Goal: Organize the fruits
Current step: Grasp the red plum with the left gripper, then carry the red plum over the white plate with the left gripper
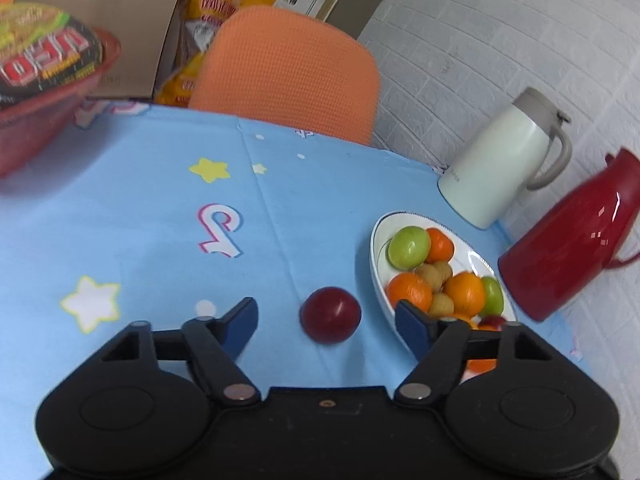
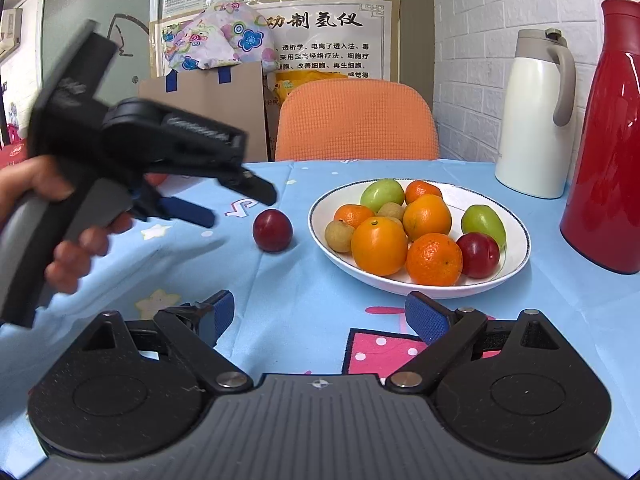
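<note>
A dark red plum (image 1: pixel 330 314) lies on the blue tablecloth just left of a white plate (image 1: pixel 378 264). The plate holds oranges, green fruits, small brown fruits and another plum. My left gripper (image 1: pixel 326 322) is open, its blue pads either side of the loose plum and just short of it. In the right wrist view the loose plum (image 2: pixel 273 230) sits left of the plate (image 2: pixel 320 216), with the left gripper (image 2: pixel 232 204) held above the cloth to its left. My right gripper (image 2: pixel 320 316) is open and empty, near the table's front, short of the plate.
A white jug (image 1: pixel 496 160) and a red jug (image 1: pixel 568 236) stand behind the plate by the brick wall. An orange chair (image 1: pixel 288 72) is at the far table edge. A red noodle bowl (image 1: pixel 44 92) sits at the far left. Cardboard boxes stand behind.
</note>
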Motion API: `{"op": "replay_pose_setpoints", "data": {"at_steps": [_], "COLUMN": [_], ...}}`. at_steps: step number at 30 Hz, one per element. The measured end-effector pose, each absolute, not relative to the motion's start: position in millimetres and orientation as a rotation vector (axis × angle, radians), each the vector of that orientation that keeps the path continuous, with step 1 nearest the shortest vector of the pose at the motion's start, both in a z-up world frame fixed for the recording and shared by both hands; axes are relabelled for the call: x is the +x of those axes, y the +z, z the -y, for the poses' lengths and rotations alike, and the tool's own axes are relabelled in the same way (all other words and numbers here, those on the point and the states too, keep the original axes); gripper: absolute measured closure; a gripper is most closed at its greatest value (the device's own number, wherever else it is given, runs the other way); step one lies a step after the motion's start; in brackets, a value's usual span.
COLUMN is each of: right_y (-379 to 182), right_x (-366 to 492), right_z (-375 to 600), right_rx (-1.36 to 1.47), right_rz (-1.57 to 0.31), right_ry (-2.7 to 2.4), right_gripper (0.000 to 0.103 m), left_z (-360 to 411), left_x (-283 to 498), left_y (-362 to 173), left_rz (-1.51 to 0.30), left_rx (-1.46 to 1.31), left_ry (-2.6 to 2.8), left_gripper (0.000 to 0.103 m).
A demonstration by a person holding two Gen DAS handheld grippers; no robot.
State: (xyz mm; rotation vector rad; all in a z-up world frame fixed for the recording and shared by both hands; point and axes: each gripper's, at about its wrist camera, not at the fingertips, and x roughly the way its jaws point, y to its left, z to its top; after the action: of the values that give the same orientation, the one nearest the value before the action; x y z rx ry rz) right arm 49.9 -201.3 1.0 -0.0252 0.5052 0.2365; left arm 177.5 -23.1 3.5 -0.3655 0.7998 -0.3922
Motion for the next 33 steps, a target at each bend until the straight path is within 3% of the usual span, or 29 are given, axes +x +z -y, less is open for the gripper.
{"op": "replay_pose_setpoints", "data": {"at_steps": [4,6,8,19,29,33], "right_y": [-0.6,-1.0,-1.6,-2.9,-5.8,-6.9], "right_x": [48.1,48.3,48.5,49.6,50.6,52.4], "right_z": [198.6,198.1,198.0,193.5,188.1,181.1], "right_rx": [-0.040,-0.040,-0.041,-0.045,-0.054,-0.070], "right_rz": [-0.512,-0.515,-0.518,-0.531,-0.552,-0.573], "right_ry": [0.241,0.241,0.241,0.252,0.300,0.340], "right_gripper": [0.000,0.000,0.000,0.000,0.000,0.000], "left_z": [30.5,33.0,34.1,38.8,42.9,40.3], "left_x": [190.9,194.5,196.3,191.0,131.5,121.2], "left_y": [-2.3,-4.6,-7.2,-9.2,-5.1,-0.3], "left_rz": [-0.821,-0.833,-0.846,-0.886,-0.951,-0.930], "left_rx": [-0.355,-0.344,-0.336,-0.309,-0.213,-0.217], "left_ry": [-0.390,-0.395,-0.399,-0.440,-0.578,-0.599], "left_gripper": [0.046,0.070,0.079,0.078,0.076,0.065]}}
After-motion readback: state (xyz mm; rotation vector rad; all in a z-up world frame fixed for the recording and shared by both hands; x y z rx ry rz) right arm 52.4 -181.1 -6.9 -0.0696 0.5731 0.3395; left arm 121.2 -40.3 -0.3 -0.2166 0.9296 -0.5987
